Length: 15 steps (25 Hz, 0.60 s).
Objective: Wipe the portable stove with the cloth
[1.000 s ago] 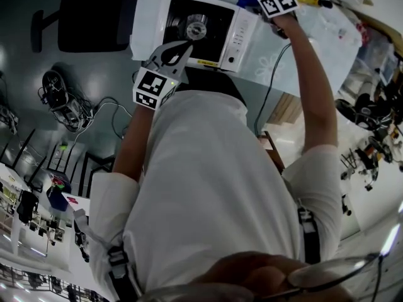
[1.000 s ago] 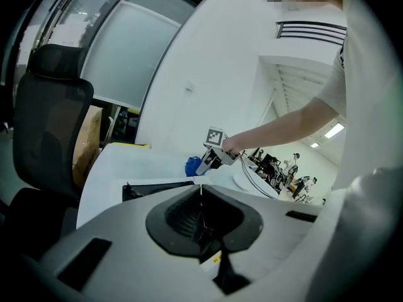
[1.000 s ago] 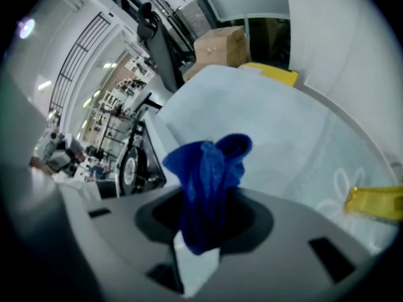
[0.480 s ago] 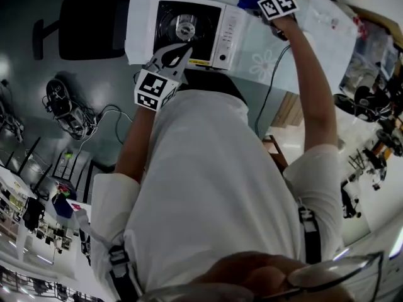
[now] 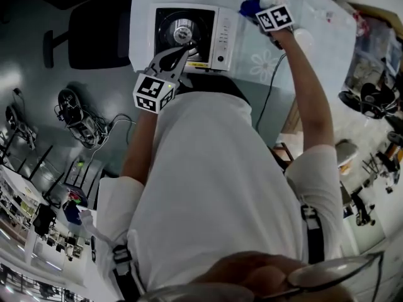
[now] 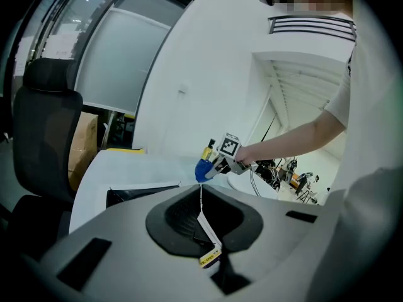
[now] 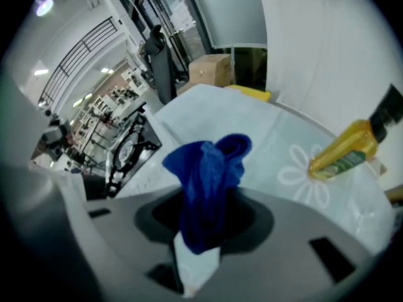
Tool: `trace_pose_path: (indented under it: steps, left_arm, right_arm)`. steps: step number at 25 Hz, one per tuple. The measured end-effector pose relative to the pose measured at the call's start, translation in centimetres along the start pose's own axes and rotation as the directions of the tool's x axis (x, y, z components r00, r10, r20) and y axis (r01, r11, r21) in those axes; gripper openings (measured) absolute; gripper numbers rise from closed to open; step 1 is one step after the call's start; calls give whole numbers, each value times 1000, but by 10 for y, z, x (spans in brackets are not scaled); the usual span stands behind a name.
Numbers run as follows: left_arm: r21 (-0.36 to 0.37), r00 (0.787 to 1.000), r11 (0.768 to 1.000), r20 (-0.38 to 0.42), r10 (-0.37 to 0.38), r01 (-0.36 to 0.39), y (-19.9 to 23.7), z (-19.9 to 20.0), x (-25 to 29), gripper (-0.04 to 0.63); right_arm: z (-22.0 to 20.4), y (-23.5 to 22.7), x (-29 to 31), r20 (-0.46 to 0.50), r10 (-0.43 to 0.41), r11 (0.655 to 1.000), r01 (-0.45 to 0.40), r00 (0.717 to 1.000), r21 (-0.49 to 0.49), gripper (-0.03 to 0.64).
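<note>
R gripper (image 5: 261, 14) is clamped on the blue cloth (image 7: 209, 168) - a bunched wad sticks out past the jaws, with a fair bit loose at the tip. It's held over the table (image 5: 318, 39), just off the stove's right side, near the control panel, not yet touching the portable stove (image 5: 189, 25). L gripper (image 6: 201, 192) has its jaws together with nothing between them, and sits at the stove's front edge; whether it actually touches the casing I can't tell from the head view, prob. just above it.

Step in hand, as I read it: bring the cloth across onto the stove and start wiping. To do it well:
- Come in low and flat so the loose wad, not the jaw tips, meets the surface.
- Start on the white panel side, then work toward the burner (image 5: 182, 29) w/ overlapping strokes.
- Go light around the pan supports - the cloth could snag there and pull out of the grip.
- Use the L gripper to steady the front edge; a light stove will likely slide on the smooth tabletop.
- Mind the yellow bottle (image 7: 345, 150) standing beyond the cloth when swinging the arm.
</note>
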<state>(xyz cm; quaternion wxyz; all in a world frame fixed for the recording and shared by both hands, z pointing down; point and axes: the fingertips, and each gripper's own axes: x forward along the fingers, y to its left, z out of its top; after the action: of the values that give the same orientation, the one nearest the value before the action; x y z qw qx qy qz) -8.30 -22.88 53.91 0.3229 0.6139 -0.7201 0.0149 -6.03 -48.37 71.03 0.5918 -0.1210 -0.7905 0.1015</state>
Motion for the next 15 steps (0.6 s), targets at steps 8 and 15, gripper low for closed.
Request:
trace_pose_path:
  steps: [8, 15]
  left_arm:
    - [-5, 999, 1000, -31, 30, -30, -7, -15, -4, 37]
    - [-8, 998, 1000, -58, 26, -27, -8, -24, -10, 37]
  right_arm:
    - [-21, 9, 21, 69, -66, 993, 72, 995, -90, 147]
    - [-24, 24, 31, 121, -112, 972, 134, 986, -191, 147]
